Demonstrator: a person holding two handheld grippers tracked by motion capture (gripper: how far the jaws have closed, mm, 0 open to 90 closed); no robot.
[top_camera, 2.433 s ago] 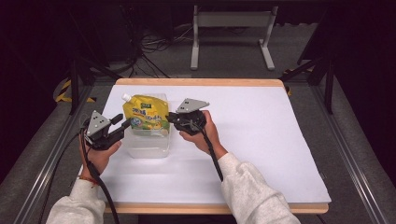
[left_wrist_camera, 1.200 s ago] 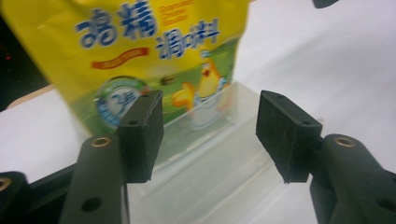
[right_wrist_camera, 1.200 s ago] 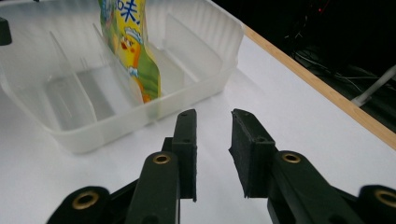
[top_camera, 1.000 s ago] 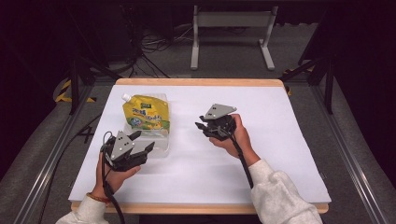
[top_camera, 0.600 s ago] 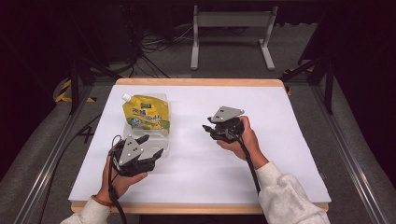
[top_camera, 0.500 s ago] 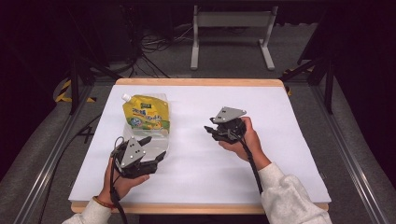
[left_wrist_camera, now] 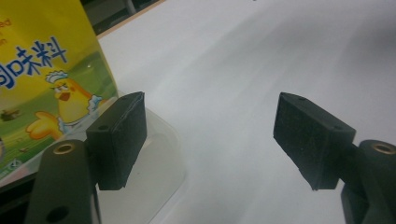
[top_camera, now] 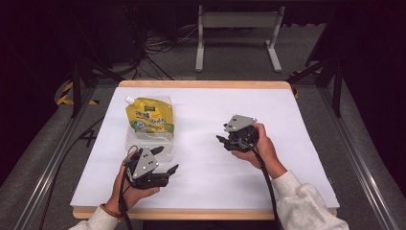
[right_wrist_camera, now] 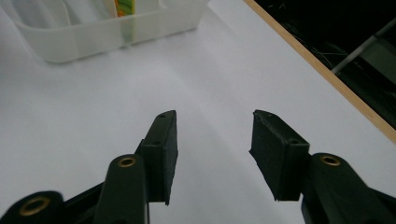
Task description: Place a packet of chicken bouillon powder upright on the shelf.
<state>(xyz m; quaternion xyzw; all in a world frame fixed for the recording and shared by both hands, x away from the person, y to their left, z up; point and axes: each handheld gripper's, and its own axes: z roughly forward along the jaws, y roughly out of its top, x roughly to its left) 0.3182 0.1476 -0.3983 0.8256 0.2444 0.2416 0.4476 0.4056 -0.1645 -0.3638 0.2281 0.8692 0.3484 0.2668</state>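
Yellow pouch (top_camera: pixel 150 119), one, stands in one clear tray (top_camera: pixel 163 146); two grippers, left (top_camera: pixel 165 161) just beside it, right (top_camera: pixel 221 140) well apart, both spread, empty.

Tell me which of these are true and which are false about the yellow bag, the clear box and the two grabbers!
1. The yellow pouch rests in the clear plastic tray. True.
2. The left gripper is squeezing the pouch. False: its jaws stand wide apart with nothing between them, beside the tray.
3. The right gripper has its jaws open over bare white table. True.
4. The pouch has a red cap. False: the cap at its far left corner is white.
5. The two grippers are touching each other. False: they are well apart, one at the near left, one right of the middle.
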